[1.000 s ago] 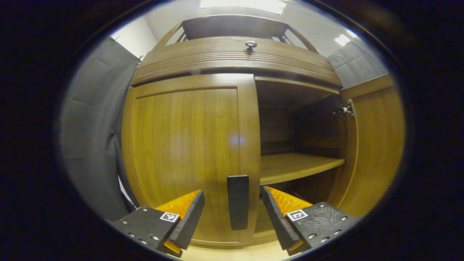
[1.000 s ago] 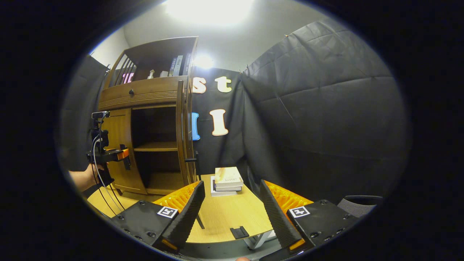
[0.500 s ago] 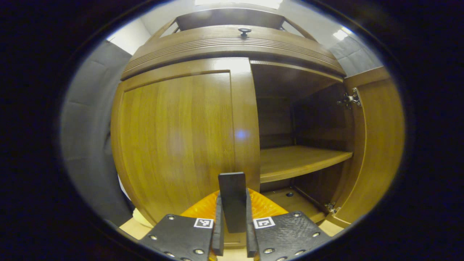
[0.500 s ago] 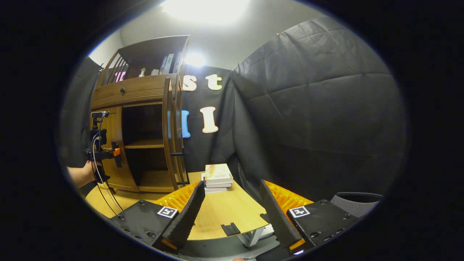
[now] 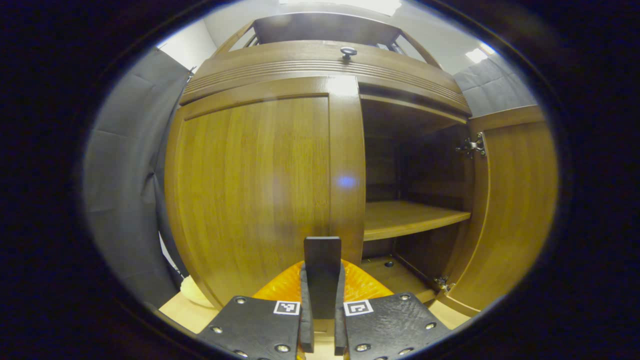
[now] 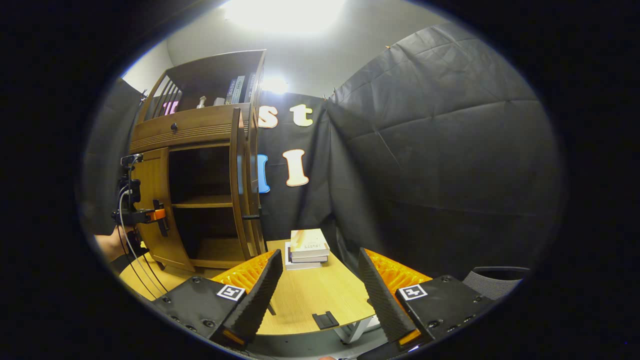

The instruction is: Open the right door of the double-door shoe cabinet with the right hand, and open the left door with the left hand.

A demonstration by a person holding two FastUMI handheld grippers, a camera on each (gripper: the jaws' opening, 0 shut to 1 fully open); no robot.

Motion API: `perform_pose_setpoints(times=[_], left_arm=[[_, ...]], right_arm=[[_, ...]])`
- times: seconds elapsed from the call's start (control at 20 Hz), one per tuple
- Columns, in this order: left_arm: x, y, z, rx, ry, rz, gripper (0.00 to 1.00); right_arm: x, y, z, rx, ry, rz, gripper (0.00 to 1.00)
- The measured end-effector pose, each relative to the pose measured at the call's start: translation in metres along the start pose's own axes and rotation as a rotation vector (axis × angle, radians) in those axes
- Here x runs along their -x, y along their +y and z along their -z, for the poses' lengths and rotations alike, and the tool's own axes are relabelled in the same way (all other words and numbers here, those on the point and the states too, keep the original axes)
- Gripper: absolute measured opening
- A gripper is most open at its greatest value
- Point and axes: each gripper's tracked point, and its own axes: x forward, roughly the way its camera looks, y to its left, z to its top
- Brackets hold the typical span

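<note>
Wooden door in front of me, and my left claw [image 5: 320, 320] is clenched on its handle [image 5: 322, 272], both fingers pressing the flat dark bar from either side. I hold it there because that bar sits on the door's free edge, the side farthest from the hinges, where a pull swings it most easily. The left door [image 5: 260, 185] looks shut or nearly so, flush with the frame, so my judgement is that this half of the job is only at the grip stage.

My right claw [image 6: 320, 292] hangs released, fingers spread wide with nothing between them, held well back over the counter [image 6: 310, 295]. It has no reason to stay close: the right door [image 6: 239, 180] stands swung wide, edge-on in the right gripper view, its own handle sticking out. Inside, a bare shelf [image 5: 407, 220] shows in the open half of the cabinet [image 6: 200, 130].

Farther out, a stack of books [image 6: 307, 247] rests on the counter just right of the open door. A hand [image 6: 111, 245] at the far left holds the other claw against the left door.
</note>
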Motion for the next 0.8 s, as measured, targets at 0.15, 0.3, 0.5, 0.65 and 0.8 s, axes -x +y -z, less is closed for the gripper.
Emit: perform_pose_setpoints(times=[0.15, 0.3, 0.5, 0.65, 0.8], left_arm=[[0.023, 0.005, 0.001, 0.002, 0.002, 0.004, 0.2], [0.047, 0.014, 0.001, 0.018, 0.005, 0.009, 0.19], [0.075, 0.026, 0.001, 0.014, 0.006, 0.006, 0.19], [0.095, 0.037, 0.002, 0.022, 0.007, 0.0, 0.19], [0.105, 0.045, 0.001, 0.034, 0.013, -0.004, 0.17]], right_arm=[[-0.008, 0.012, -0.004, -0.014, -0.009, -0.028, 0.98], [-0.013, 0.025, -0.007, -0.006, -0.02, -0.062, 0.95], [-0.02, 0.044, -0.008, 0.003, -0.029, -0.105, 0.96], [-0.022, 0.059, -0.007, 0.008, -0.027, -0.14, 0.96], [-0.024, 0.071, -0.005, 0.002, -0.023, -0.168, 0.95]])
